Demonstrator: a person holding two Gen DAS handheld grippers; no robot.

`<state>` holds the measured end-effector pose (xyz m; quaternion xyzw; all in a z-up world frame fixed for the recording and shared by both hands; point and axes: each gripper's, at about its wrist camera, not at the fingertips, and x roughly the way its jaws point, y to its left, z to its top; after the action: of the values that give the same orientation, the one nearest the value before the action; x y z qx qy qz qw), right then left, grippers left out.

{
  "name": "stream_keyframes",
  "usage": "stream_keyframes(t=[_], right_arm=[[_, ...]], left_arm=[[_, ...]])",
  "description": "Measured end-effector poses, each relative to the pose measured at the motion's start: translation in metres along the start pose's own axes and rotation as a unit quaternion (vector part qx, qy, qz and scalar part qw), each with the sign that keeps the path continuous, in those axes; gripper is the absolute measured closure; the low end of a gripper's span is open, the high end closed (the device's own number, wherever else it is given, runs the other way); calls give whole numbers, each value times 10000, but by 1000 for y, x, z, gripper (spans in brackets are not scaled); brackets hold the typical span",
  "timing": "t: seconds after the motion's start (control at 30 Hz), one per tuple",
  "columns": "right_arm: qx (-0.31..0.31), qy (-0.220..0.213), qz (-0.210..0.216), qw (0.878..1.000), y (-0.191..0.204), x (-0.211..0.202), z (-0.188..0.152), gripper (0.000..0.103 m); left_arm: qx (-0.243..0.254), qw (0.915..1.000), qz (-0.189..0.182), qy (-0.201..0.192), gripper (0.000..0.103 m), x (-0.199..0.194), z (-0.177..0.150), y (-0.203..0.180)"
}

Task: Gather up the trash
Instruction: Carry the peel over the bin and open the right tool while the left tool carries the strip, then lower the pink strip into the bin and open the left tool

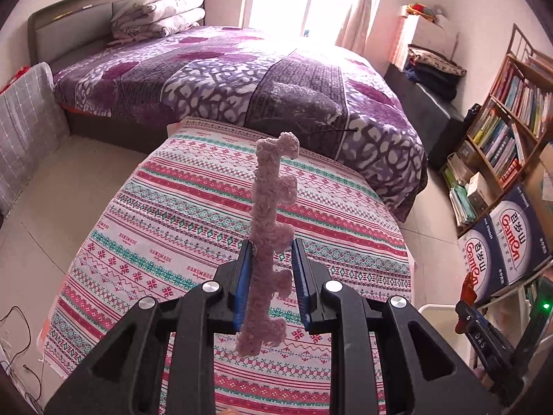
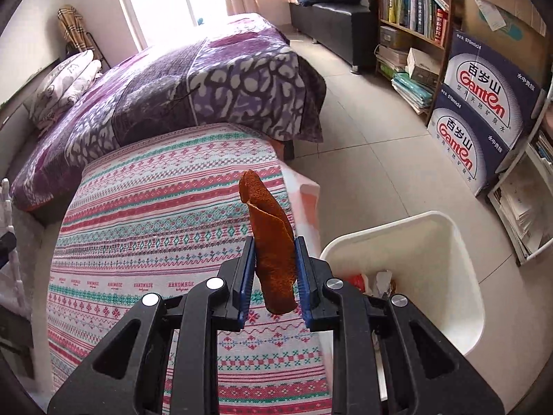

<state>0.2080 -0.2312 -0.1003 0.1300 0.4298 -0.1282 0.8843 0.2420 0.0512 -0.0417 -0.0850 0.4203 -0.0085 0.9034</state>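
Observation:
My left gripper (image 1: 271, 252) is shut on a long pink fuzzy strip with side tabs (image 1: 271, 207), held upright above the striped patterned tablecloth (image 1: 172, 242). My right gripper (image 2: 274, 252) is shut on a curled orange-brown peel (image 2: 273, 238), held above the same cloth (image 2: 155, 242). A white trash bin (image 2: 449, 276) stands on the floor just right of the right gripper, with some wrappers (image 2: 376, 282) inside. The right gripper also shows at the right edge of the left wrist view (image 1: 484, 339), with the bin rim (image 1: 435, 307) beside it.
A bed with a purple blanket (image 1: 259, 76) stands behind the table. A bookshelf (image 1: 508, 114) and stacked Ganten water boxes (image 2: 484, 110) line the right wall. A dark bench (image 2: 338, 27) sits by the window. Cables (image 1: 17, 346) lie on the floor at left.

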Motion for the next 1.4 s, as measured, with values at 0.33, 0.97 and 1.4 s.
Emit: stream_keyframes(t=[0.33,0.97,1.4], right_arm=[[757,-31,-199,9969,-70,-10,11,81],[1811,-28,-831,9799,-187,-33,3,43],[2471,-360,-1411,9580,-265,-62,-11,29]], left_arm=[[525,9984,-206,-25,79,2,-11,-68],[1799,9770,-1050,447,79,18,-71,-218],[2411,9469,-1930,893,74,29,-126,-313]])
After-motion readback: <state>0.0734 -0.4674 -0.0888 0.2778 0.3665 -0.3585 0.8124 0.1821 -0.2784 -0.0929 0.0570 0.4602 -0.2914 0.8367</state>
